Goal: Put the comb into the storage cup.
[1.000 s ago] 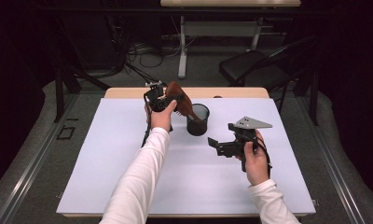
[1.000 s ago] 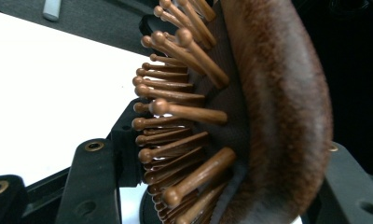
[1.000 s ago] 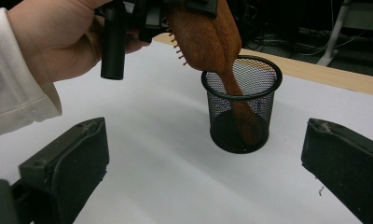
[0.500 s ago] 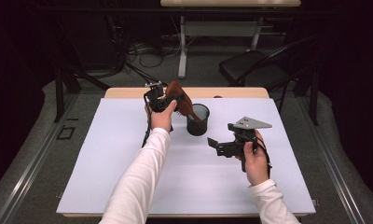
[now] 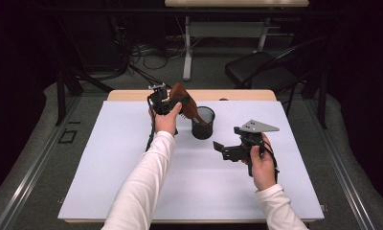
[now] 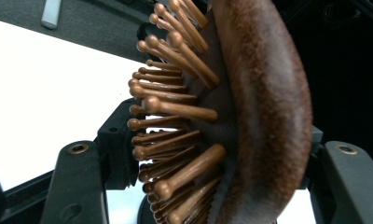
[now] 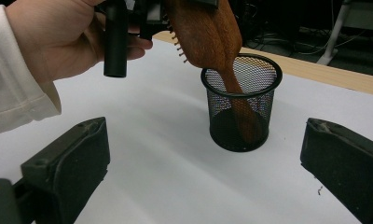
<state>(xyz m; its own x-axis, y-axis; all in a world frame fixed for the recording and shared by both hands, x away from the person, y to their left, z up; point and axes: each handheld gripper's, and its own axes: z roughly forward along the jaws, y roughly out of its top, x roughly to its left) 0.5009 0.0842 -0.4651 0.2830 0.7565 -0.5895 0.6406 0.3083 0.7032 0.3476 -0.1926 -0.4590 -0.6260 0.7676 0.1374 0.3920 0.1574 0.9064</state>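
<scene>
My left claw has just been opening its jaws. The hairbrush sits between them, its handle down inside the mesh cup. I detect no other change.

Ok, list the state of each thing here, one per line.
Hairbrush: tilted, handle down inside the cup, head between the left gripper's jaws.
Mesh cup: upright on the table, brush handle inside.
Left gripper: jaws have just been opening, brush head between them; grip not clear.
Right gripper: open, empty, off to the side of the cup.
</scene>
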